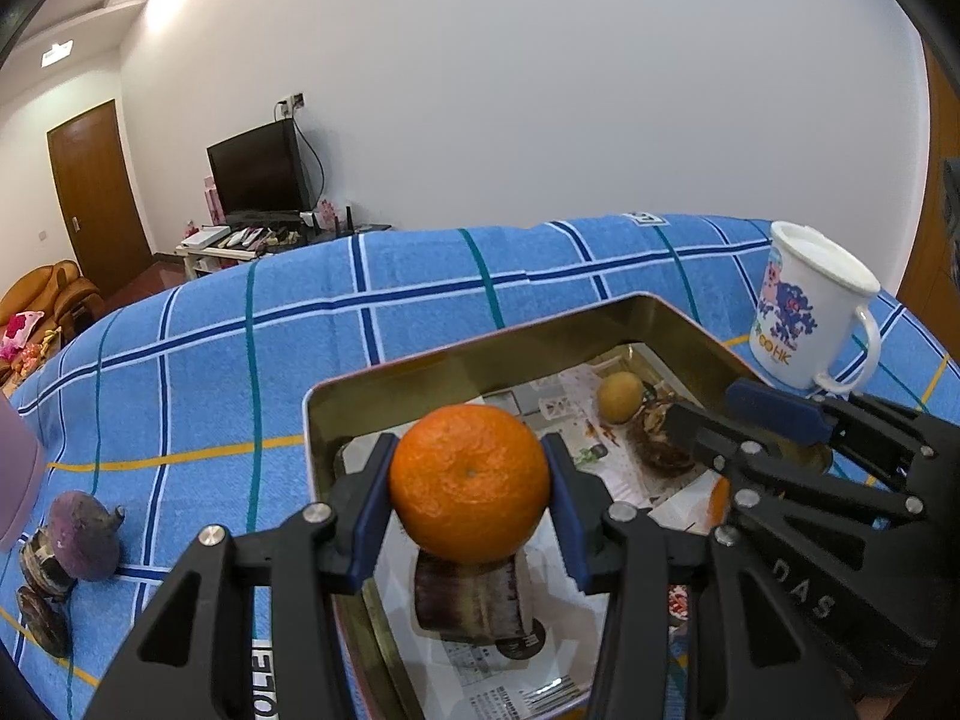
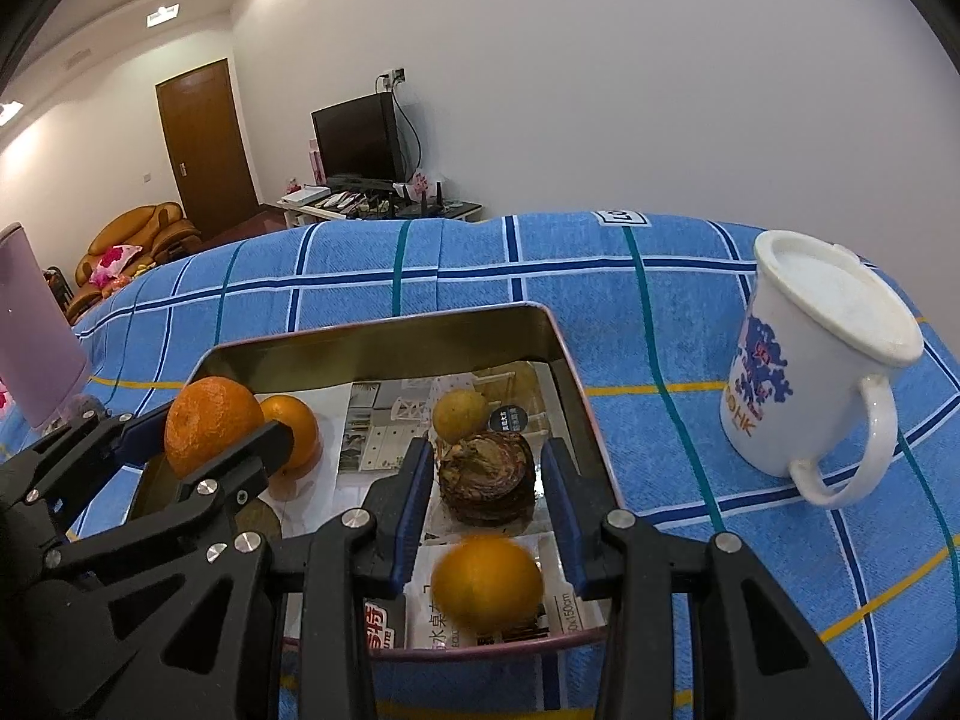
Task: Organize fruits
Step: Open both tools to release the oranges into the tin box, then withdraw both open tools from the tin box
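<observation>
Over the tin tray [image 1: 384, 384] in the left wrist view, the left gripper [image 1: 471, 501] clamps a mandarin orange [image 1: 470, 483] above a dark fruit [image 1: 471, 600] on the paper lining — judgement: lower it onto bare paper beside that fruit before opening, so it doesn't roll off. From the right wrist view, the right gripper [image 2: 487, 510] stands open and empty — a blurred orange [image 2: 487, 582] sits between its fingers, apparently untouched, with a brown scaly fruit [image 2: 487, 477] beyond; another orange [image 2: 294, 432] already lies in the tray, and keeping this gripper clear of the left's drop spot looks wise.
</observation>
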